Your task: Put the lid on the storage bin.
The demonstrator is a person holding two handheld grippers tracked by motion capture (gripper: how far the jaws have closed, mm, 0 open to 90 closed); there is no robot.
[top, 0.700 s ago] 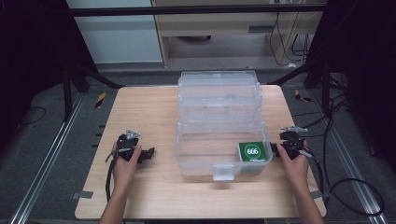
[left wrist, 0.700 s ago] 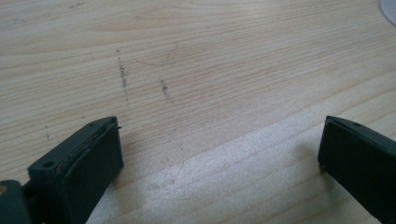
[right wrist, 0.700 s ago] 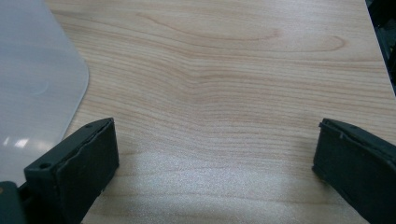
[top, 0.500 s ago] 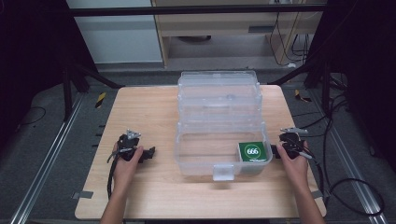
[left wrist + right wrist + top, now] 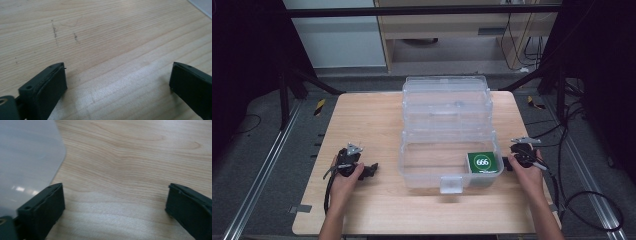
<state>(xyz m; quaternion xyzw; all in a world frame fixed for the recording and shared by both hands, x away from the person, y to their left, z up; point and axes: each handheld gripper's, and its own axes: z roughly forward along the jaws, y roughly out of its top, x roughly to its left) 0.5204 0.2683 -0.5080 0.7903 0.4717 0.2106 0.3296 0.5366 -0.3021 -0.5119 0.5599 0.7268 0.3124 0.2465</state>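
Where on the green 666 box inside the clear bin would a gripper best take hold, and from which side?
Probably from straight above: the green box lies flat in the clear bin, tucked into its front right corner, so the walls block any sideways approach. Close the jaws across its two freer edges, those away from the corner. The right gripper, jaws open, is nearest.

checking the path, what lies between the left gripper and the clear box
Bare wooden table. In the high view nothing lies between the left gripper and the clear box; its open jaws have plain wood ahead in the left gripper view.
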